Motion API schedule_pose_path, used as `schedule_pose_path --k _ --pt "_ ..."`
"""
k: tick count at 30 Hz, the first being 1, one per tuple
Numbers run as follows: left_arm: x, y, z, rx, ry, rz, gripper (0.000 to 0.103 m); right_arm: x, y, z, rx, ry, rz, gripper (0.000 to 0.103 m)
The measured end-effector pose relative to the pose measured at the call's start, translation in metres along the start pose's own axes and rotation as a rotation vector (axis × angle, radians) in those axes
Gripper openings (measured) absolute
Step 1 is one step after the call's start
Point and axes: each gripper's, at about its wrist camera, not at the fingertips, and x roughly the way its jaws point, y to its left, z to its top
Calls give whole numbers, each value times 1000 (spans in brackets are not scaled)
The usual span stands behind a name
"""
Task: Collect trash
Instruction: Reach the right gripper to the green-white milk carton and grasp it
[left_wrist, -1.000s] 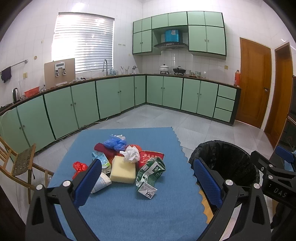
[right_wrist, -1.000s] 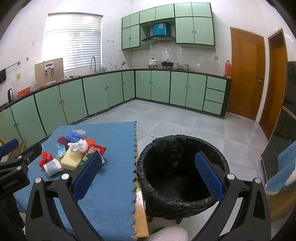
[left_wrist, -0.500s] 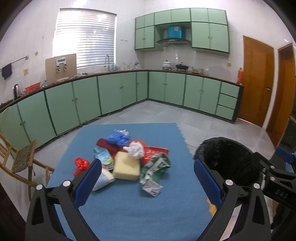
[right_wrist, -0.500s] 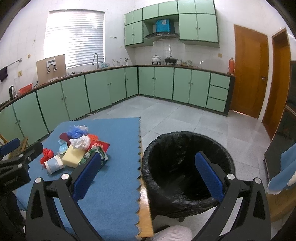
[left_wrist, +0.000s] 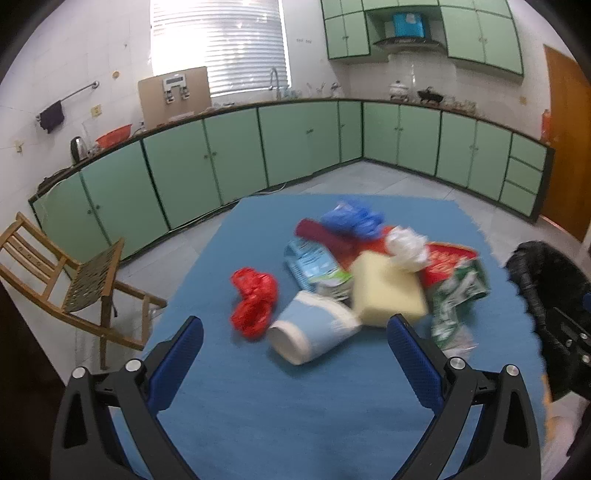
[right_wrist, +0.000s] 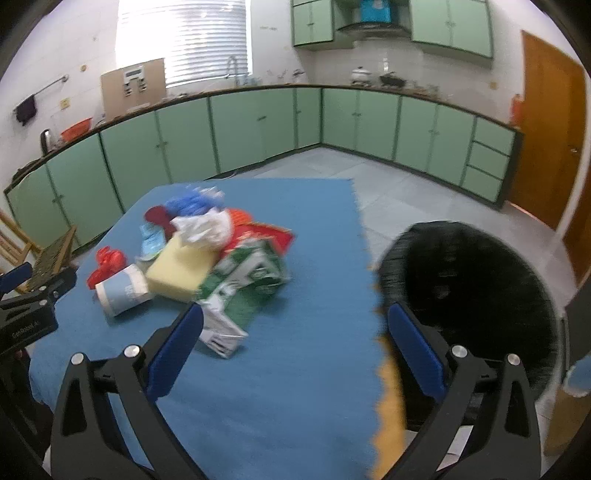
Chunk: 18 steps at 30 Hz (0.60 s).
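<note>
— Both wide open, the left gripper (left_wrist: 295, 354) and right gripper (right_wrist: 295, 343), holding nothing.

— And the trash pile (right_wrist: 199, 251) lies heaped on the blue mat (right_wrist: 295, 387) (bin (right_wrist: 472, 288) just beside).

a blue mat (right_wrist: 295, 369) covers the tabletop. near its far edge lies a trash heap: paper cup (left_wrist: 314, 332), yellow sponge (left_wrist: 384, 291), red bag (left_wrist: 255, 295), crushed green carton (right_wrist: 243, 280).
</note>
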Motion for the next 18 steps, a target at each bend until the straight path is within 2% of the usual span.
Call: schedule_pose_path --k 4,14,16,18 --pt "20 10 -8 4 41 5 97 37 21 -4 10 61 39 96" --pt "47 31 -16 -5 85 28 97 102 54 -12 -52 165 2 96" --pt "51 32 -17 -6 92 20 97 108 57 -13 -60 173 3 90" --pt "55 31 -18 -3 95 14 97 114 58 -15 -66 205 34 69"
